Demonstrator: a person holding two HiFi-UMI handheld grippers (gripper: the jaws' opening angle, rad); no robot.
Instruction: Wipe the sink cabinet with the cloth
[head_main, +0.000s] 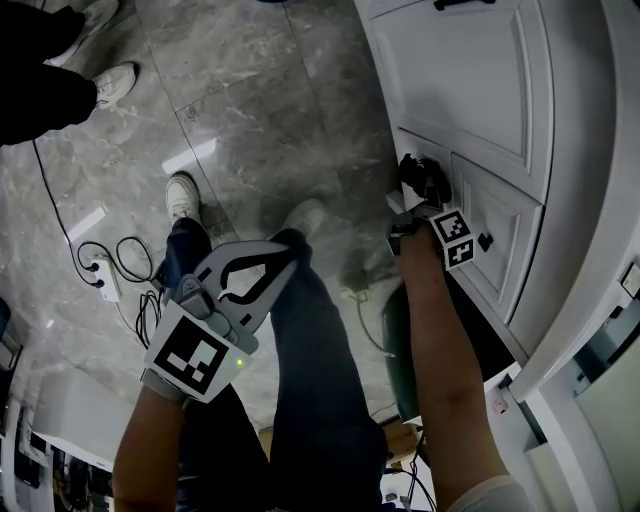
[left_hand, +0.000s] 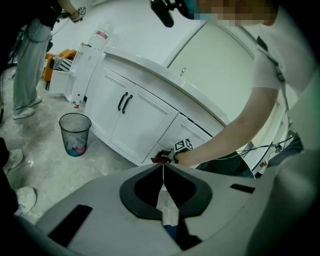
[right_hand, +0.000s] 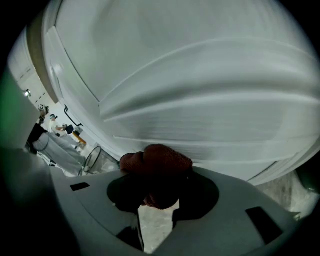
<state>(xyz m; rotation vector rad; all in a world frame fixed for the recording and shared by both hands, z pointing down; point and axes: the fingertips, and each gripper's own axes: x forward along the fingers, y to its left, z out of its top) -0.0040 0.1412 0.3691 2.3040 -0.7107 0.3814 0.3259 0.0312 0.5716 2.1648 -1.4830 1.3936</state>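
The white sink cabinet (head_main: 470, 70) runs along the right of the head view, its panelled doors facing left. My right gripper (head_main: 420, 188) is shut on a dark red cloth (head_main: 426, 178) and holds it against a lower door panel. In the right gripper view the cloth (right_hand: 157, 172) bulges out between the jaws, right up at the white panel (right_hand: 200, 100). My left gripper (head_main: 278, 262) hangs over my legs, away from the cabinet, shut with nothing in it. The left gripper view shows its jaws (left_hand: 163, 168) closed together, and beyond them the cloth (left_hand: 161, 159) at the cabinet (left_hand: 140, 120).
A mesh waste bin (left_hand: 75, 134) stands on the grey marble floor left of the cabinet. A power strip with cables (head_main: 105, 275) lies on the floor at the left. Another person's shoes (head_main: 110, 85) are at the top left. My own legs (head_main: 310, 340) fill the middle.
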